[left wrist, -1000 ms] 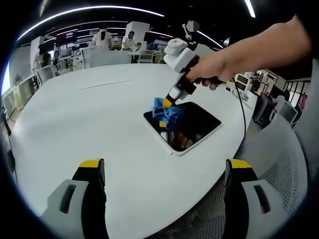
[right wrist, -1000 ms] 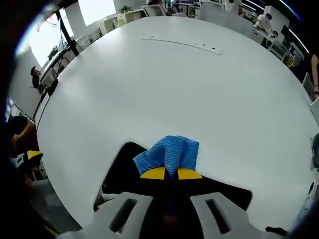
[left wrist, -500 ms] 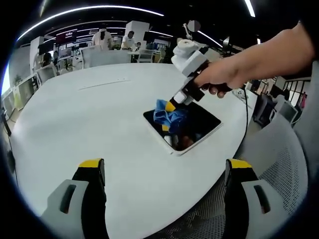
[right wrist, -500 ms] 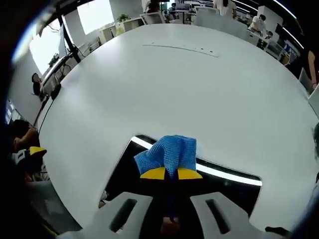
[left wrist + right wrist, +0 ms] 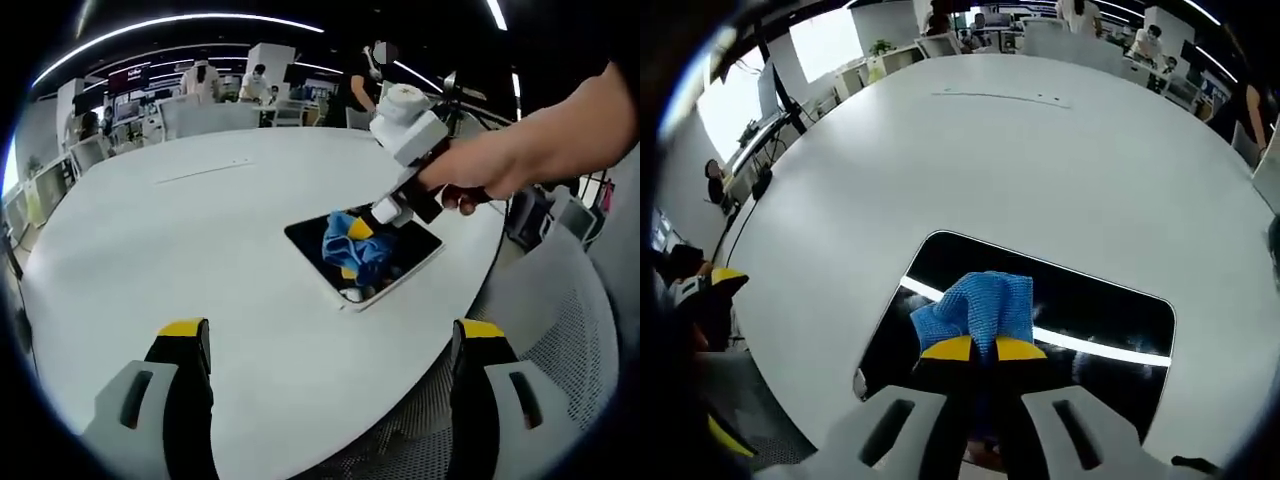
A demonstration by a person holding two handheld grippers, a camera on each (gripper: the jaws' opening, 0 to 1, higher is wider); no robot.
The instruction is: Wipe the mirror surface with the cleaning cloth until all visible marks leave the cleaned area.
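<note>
**Right claw presses blue cloth onto the mirror**

The right claw (image 5: pixel 983 349) is clamped on a blue cleaning cloth (image 5: pixel 980 310), its yellow-tipped jaws closed together with the bunched fabric sticking out ahead of them. In the right gripper view the cloth sits over the dark, glossy mirror (image 5: pixel 1090 310), which lies flat on the white round counter (image 5: pixel 970 160) and reflects a bright strip of ceiling light.

In the left gripper view, the mirror (image 5: pixel 420 243) shows as a dark rectangle with a pale frame, near the counter's (image 5: pixel 180 250) right edge. A person's hand (image 5: pixel 490 170) holds the right claw (image 5: pixel 372 222) angled down onto it, the cloth (image 5: pixel 358 250) crumpled against the glass with its reflection beneath.

The left claw (image 5: pixel 325 345) hangs above the near part of the counter, well apart from the mirror, its two jaws spread wide and holding nothing.
</note>
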